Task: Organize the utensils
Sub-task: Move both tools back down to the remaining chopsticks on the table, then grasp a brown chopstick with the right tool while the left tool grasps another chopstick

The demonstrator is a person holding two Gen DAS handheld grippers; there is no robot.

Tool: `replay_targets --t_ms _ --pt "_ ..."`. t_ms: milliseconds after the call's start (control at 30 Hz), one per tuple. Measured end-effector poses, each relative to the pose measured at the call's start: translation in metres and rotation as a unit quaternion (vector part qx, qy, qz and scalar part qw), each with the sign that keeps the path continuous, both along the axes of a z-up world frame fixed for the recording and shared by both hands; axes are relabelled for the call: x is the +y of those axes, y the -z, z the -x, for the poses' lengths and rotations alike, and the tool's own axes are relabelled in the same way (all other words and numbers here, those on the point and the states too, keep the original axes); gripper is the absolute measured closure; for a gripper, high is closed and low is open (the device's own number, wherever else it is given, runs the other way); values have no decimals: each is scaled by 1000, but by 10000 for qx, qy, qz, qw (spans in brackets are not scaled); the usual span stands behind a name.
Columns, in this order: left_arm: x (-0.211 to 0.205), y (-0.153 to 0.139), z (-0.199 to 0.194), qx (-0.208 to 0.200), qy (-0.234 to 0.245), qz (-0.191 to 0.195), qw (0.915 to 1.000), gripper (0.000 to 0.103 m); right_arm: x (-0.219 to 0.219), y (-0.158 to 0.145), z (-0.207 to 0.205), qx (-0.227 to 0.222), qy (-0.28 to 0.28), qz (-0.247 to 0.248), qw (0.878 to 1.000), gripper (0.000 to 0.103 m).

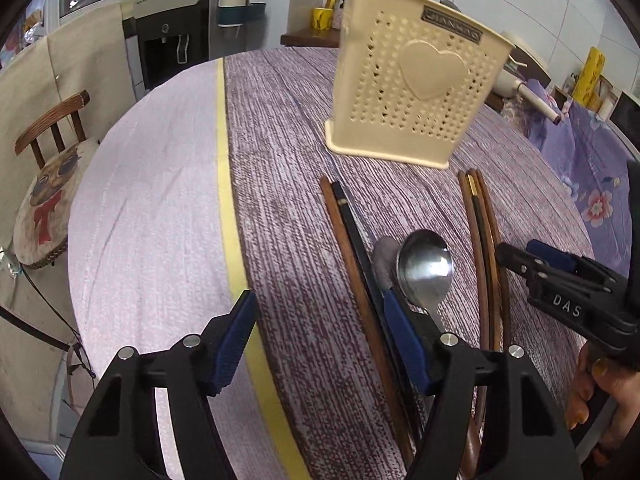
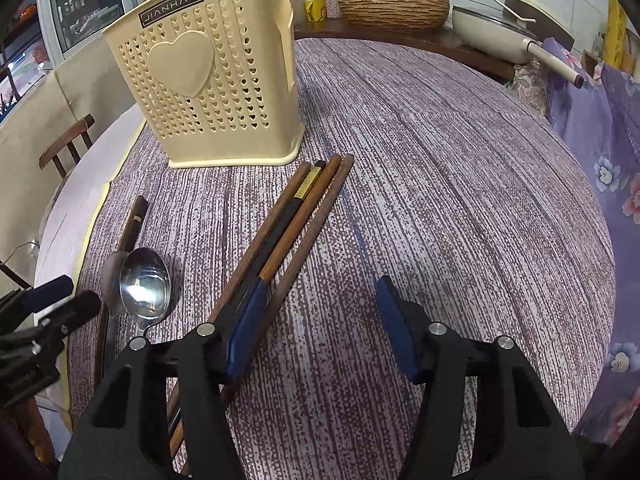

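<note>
Both the left claw (image 1: 320, 340) and right claw (image 2: 320, 320) hang released over chopsticks (image 2: 296, 216) and spoon (image 2: 145, 282) lying on the worktop (image 2: 440, 200) before the holder (image 2: 208, 76); closing off-centre could scatter the sticks.

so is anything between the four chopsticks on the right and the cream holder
Nothing visible. The group of four chopsticks points at the cream holder across bare tablecloth; the spoon lies off to their left.
</note>
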State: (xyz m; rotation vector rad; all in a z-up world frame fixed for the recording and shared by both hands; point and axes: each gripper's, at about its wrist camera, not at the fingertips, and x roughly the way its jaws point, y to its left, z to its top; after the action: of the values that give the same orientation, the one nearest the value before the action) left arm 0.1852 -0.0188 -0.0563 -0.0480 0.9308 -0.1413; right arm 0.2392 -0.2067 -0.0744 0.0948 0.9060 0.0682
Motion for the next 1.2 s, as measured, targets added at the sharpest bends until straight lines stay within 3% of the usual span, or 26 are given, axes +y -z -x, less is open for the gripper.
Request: replay_targets --t_ms 300,433,500,600,700,900,1200 --pt "5 3 6 -9 -146 -260 9996 41 -14 -2 -1 54 74 51 9999 46" --pt "13 0 4 16 -344 -119 9993 42 -21 -3 -2 28 169 -97 9998 52" --pt "10 -5 5 -70 -299 40 9995 42 -19 -2 -3 71 146 -223 9996 52" --pt "-6 -5 7 -63 -27 -188 9998 42 -17 -1 -4 68 135 -182 9997 52" --pt "-10 0 8 60 67 -94 9999 42 -15 -1 -2 56 129 -214 9997 52" --pt "-12 3 10 -11 -21 -452 9990 44 -15 -1 -2 36 134 -186 9997 52" --pt "-3 3 4 52 -192 -381 9991 45 -15 -1 -5 50 206 -74 9997 52"
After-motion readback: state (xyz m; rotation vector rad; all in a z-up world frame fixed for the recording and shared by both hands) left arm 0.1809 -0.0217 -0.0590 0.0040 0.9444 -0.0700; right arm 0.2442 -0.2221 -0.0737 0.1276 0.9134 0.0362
